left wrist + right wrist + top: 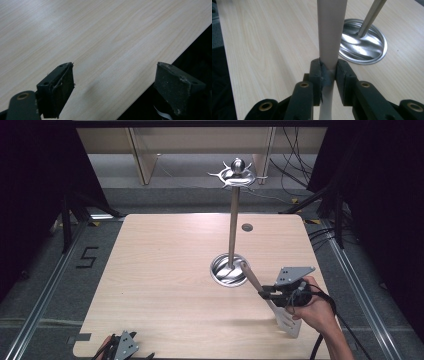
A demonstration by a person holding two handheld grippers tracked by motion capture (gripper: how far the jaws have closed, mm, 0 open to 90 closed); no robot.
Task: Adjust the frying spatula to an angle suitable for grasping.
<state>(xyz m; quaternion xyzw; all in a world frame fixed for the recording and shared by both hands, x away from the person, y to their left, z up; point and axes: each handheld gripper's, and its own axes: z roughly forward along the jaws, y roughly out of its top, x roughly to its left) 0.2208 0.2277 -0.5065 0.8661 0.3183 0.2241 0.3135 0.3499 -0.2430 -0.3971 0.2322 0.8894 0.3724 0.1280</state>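
A spatula (260, 286) with a pale wooden handle and a slotted metal blade (288, 322) lies tilted over the table's right side. My right gripper (267, 292) is shut on its handle (329, 37), the handle's tip reaching the round base (228, 270) of a tall metal utensil stand (233, 220) with hooks (237, 174) on top. In the right gripper view the jaws clamp the handle from both sides, with the stand's shiny base (372, 47) just beyond. My left gripper (121, 347) sits at the table's near left edge, open (113, 85) over bare wood.
The light wooden table (165, 270) has a small dark round hole (247, 227) near its far right. Black cables (300, 165) run across the floor behind. Metal rails (45, 290) flank the table on both sides.
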